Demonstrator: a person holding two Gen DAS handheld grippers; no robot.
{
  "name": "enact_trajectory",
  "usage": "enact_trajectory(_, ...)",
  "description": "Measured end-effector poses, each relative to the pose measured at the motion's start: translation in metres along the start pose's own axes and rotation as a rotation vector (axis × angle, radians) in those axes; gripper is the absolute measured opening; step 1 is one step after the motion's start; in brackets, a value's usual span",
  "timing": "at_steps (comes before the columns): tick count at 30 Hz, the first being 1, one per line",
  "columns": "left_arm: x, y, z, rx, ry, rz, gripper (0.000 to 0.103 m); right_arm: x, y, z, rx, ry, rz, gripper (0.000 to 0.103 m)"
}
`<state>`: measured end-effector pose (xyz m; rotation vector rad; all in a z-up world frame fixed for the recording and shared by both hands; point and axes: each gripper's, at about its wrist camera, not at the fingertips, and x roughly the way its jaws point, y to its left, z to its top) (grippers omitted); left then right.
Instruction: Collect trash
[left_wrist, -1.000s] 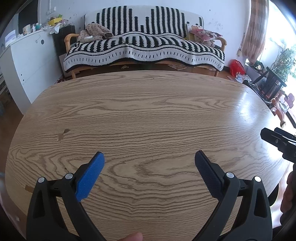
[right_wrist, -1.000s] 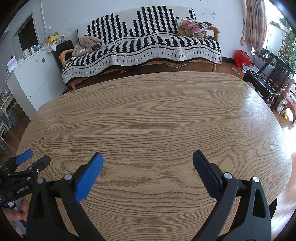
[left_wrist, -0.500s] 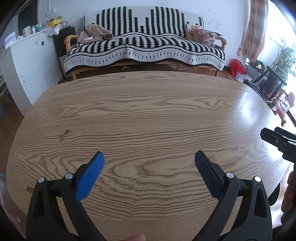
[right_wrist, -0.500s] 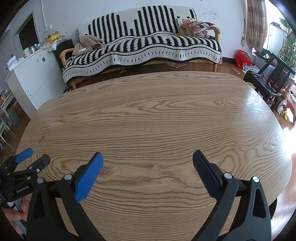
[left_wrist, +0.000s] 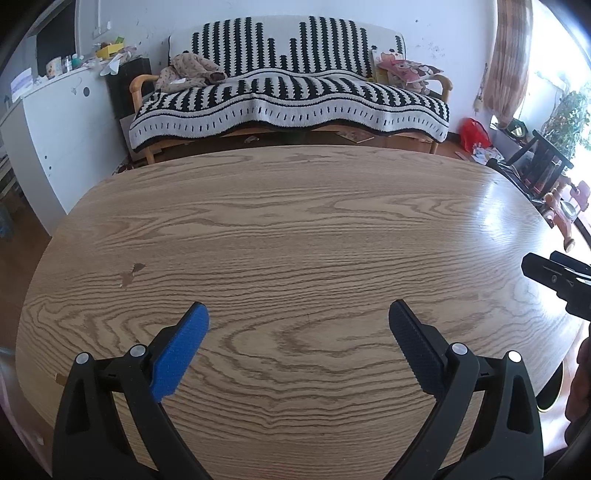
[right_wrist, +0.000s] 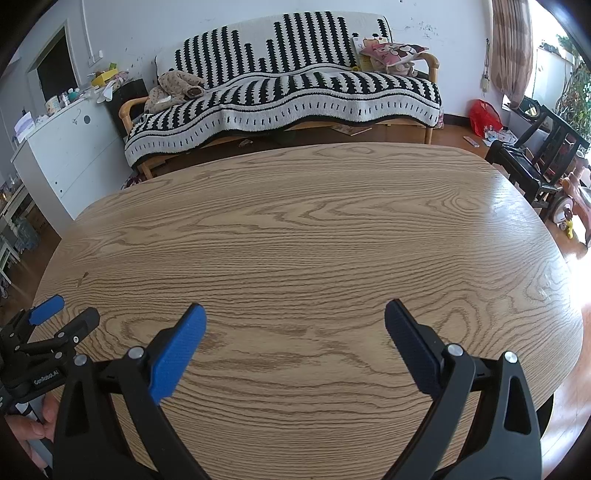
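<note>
Plainly, both pairs of jaws stand wide apart and hold nothing. The left gripper (left_wrist: 298, 321) hangs over the near edge of the tabletop (left_wrist: 295, 229), its blue pad (left_wrist: 181, 350) on one side and its dark pad (left_wrist: 415, 347) on the other, with only bare wood grain in the gap between them. The right gripper (right_wrist: 295, 321) is set the same way over the same near edge, a little further toward the right end; in its view the left gripper shows at the near left corner, held by a hand (right_wrist: 35, 428).

Outward from the jaws, no trash shows anywhere on the tabletop in either view. The only mark on the wood is a small dark chip (left_wrist: 131, 273) toward the left edge, which looks like damage in the surface and not a loose scrap. So the relation the coming move depends on, which way the piece lies from the jaws and which hand is nearer, cannot be settled from here: there is no piece to take a bearing on and no long axis to line up with.

Beyond the far edge there are loose things on the floor: scraps under the striped sofa (left_wrist: 288, 99), and a red bag (right_wrist: 484, 118) with papers (right_wrist: 498, 136) past the far right corner. If those count as the trash, they lie well away from both grippers, on the right gripper's side. That is a guess.
</note>
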<state>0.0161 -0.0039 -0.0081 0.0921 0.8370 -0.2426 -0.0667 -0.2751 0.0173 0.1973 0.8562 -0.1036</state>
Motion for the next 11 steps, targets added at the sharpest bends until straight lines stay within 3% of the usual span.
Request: enact_trajectory(11,0.0007,-0.0016,0.0005,-0.005,0.016,0.0,0.095,-0.0005,-0.0014,-0.0002,0.001,-0.001,0.0,0.094)
